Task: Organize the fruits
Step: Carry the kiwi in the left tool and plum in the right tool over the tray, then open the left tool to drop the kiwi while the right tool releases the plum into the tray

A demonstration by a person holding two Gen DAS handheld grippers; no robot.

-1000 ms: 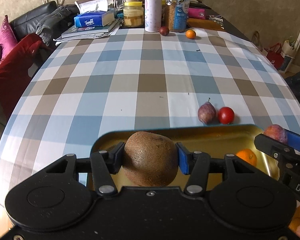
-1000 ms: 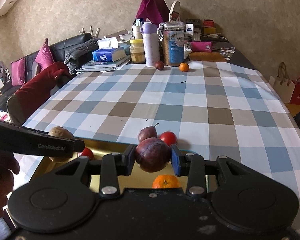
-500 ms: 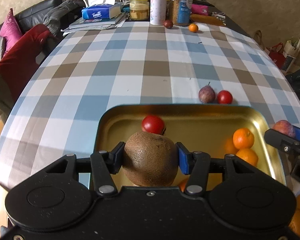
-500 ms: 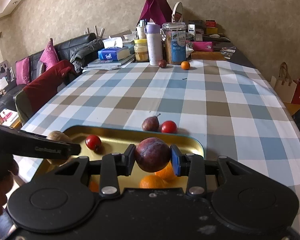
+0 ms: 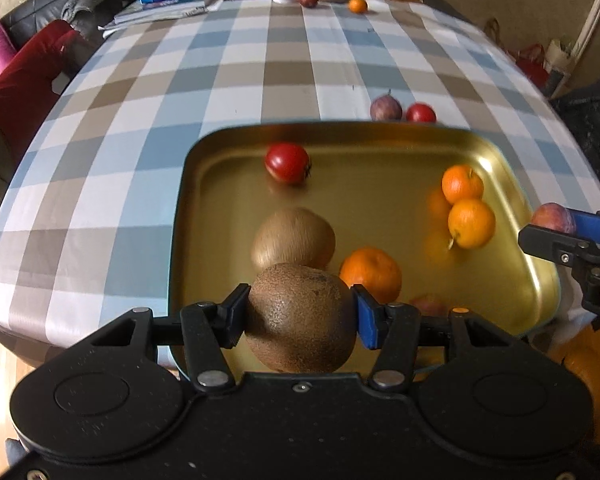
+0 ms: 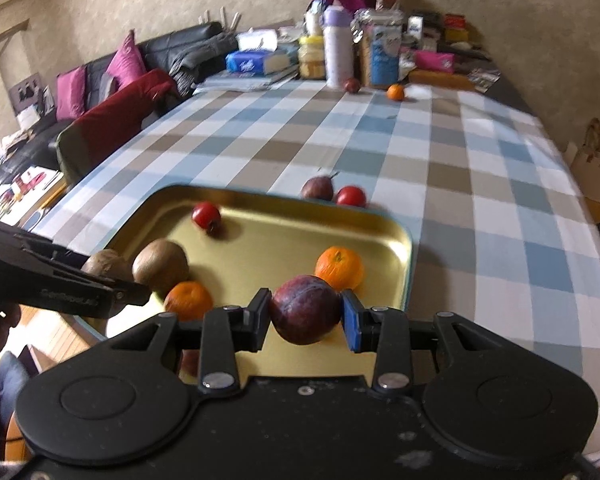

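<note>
The brown fuzzy kiwi [image 5: 300,322] is squeezed in the left gripper [image 5: 300,320] over the near edge of the gold tray [image 5: 380,136]. The dark red plum [image 6: 305,309] is squeezed in the right gripper [image 6: 305,314] over the tray's near right corner. I think each should go down low beside fruit like it, then let go softly so nothing rolls

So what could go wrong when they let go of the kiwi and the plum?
The kiwi in the left gripper hangs right by another kiwi and an orange; dropped, it may knock them rolling. The plum in the right gripper sits near the gold tray edge, so it could bounce out onto the table.
</note>
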